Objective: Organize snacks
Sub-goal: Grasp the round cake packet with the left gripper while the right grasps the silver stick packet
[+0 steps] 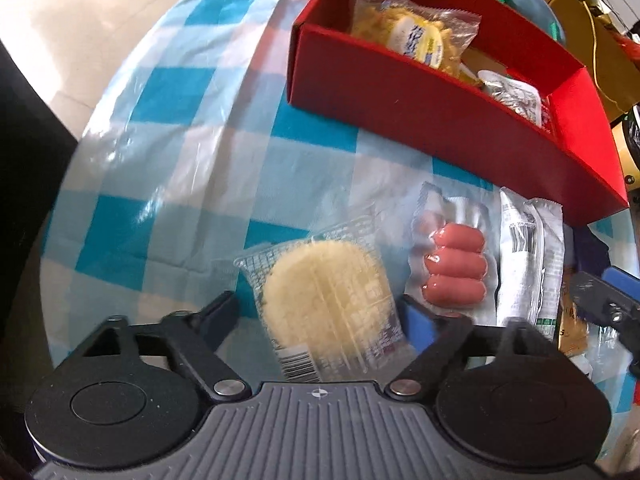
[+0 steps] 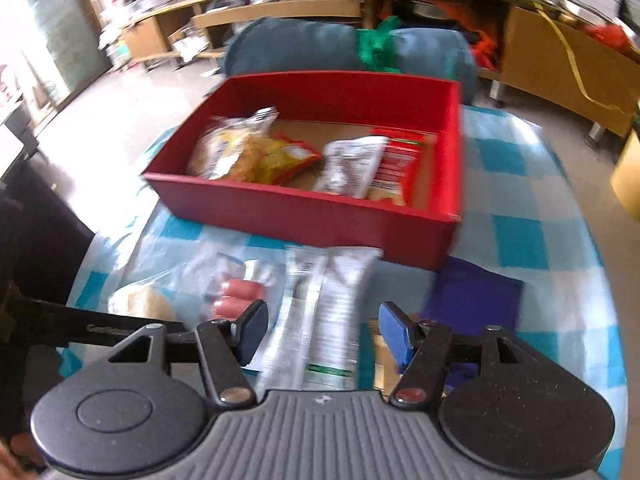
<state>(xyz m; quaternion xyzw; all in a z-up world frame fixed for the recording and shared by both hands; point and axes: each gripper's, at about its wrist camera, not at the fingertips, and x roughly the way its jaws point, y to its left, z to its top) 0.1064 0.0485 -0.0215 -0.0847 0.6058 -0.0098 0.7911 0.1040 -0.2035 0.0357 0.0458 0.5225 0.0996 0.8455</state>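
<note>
A red box (image 1: 400, 112) (image 2: 304, 216) on the blue checked cloth holds several snack packs. In front of it lie a round yellow cake in clear wrap (image 1: 324, 300) (image 2: 140, 304), a pack of small sausages (image 1: 454, 268) (image 2: 236, 296) and a long white packet (image 1: 528, 264) (image 2: 328, 320). My left gripper (image 1: 320, 320) is open with its fingers on either side of the cake. My right gripper (image 2: 324, 328) is open over the near end of the white packet and also shows in the left wrist view (image 1: 600, 304).
A dark blue-purple square (image 2: 472, 300) lies right of the white packet. A blue cushion with a green bag (image 2: 348, 48) sits behind the box. Wooden shelving (image 2: 540, 52) runs along the back. The table edge drops to pale floor (image 1: 80, 20) on the left.
</note>
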